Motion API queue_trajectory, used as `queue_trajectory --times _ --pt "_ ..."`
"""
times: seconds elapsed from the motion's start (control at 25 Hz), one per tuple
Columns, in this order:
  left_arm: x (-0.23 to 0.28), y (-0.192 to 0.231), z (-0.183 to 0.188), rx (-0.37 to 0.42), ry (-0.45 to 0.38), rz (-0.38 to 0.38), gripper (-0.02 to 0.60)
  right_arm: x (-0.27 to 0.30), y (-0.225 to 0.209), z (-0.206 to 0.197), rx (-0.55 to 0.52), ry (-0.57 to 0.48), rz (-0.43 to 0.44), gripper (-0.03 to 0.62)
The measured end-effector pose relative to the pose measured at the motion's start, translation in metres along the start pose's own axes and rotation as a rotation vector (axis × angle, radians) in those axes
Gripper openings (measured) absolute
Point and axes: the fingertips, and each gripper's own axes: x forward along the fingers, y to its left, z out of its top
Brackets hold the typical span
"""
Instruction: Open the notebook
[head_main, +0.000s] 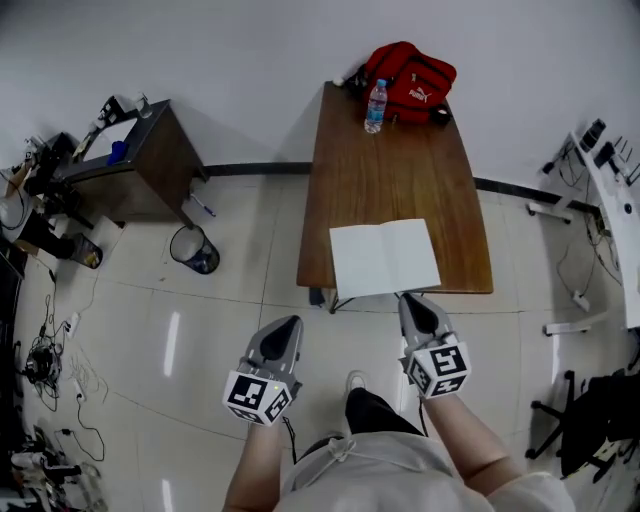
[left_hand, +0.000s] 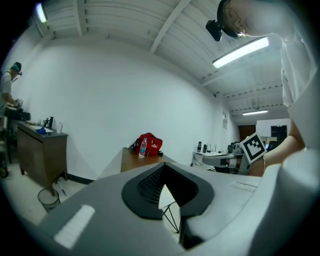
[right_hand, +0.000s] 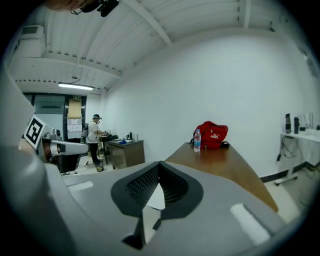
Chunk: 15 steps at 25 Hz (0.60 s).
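The notebook (head_main: 385, 258) lies open on the near end of the brown table (head_main: 390, 170), showing two blank white pages. My right gripper (head_main: 408, 299) is shut and empty, its tip just short of the table's front edge by the notebook's near right corner. My left gripper (head_main: 287, 327) hangs over the floor to the left of the table, also shut with nothing in it. In the left gripper view the left gripper (left_hand: 163, 166) has its jaws meeting at the tip. In the right gripper view the right gripper (right_hand: 159, 164) does too.
A red bag (head_main: 412, 80) and a water bottle (head_main: 375, 107) stand at the table's far end. A dark cabinet (head_main: 140, 165) and a waste bin (head_main: 193, 249) are to the left. A white desk (head_main: 615, 200) and a chair (head_main: 590, 420) are to the right.
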Motion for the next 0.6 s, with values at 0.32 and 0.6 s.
queue_trajectory --times 0.32,0.6 --pt "-0.057 -0.081 0.056 0.118 -0.094 -0.156 0.006 -0.122 0.009 0.018 -0.007 -0.098 -0.166 0.006" --pt "-0.120 -0.124 0.024 0.109 -0.067 -0.205 0.006 -0.204 0.042 -0.009 -0.001 -0.094 -0.228 0.006"
